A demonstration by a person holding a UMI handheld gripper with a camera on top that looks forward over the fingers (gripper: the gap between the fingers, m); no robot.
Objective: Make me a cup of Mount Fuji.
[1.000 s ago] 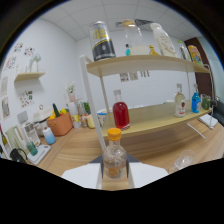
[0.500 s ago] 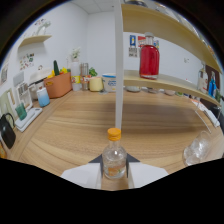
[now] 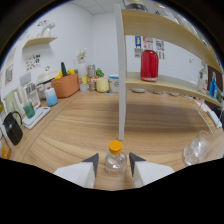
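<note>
In the gripper view, the gripper (image 3: 115, 166) holds a small clear bottle (image 3: 115, 162) with an orange cap (image 3: 115, 146). The bottle sits right between the two fingers (image 3: 92, 165), and both fingers press on its sides, so the claw is pinching it. The bottle stands upright over a wide wooden counter (image 3: 75, 130).

Just beyond the bottle a white post (image 3: 120, 75) rises from the counter and holds up a wooden shelf (image 3: 170, 86). A red jar (image 3: 149, 65) with a silver lid stands on that shelf. A second shelf sits higher up.

Off to the right of the fingers, near the counter's front edge, there is a clear glass (image 3: 196, 148) (it looks see-through and shiny).

Far back by the wall stand an orange pot (image 3: 66, 85) with things sticking out of it, a yellow cup (image 3: 102, 85) and some small jars. On the left side there is a black kettle (image 3: 13, 128), a green mug (image 3: 29, 109) on a white tray and a light blue cup (image 3: 51, 96). A small wall shelf (image 3: 40, 41) hangs above them
</note>
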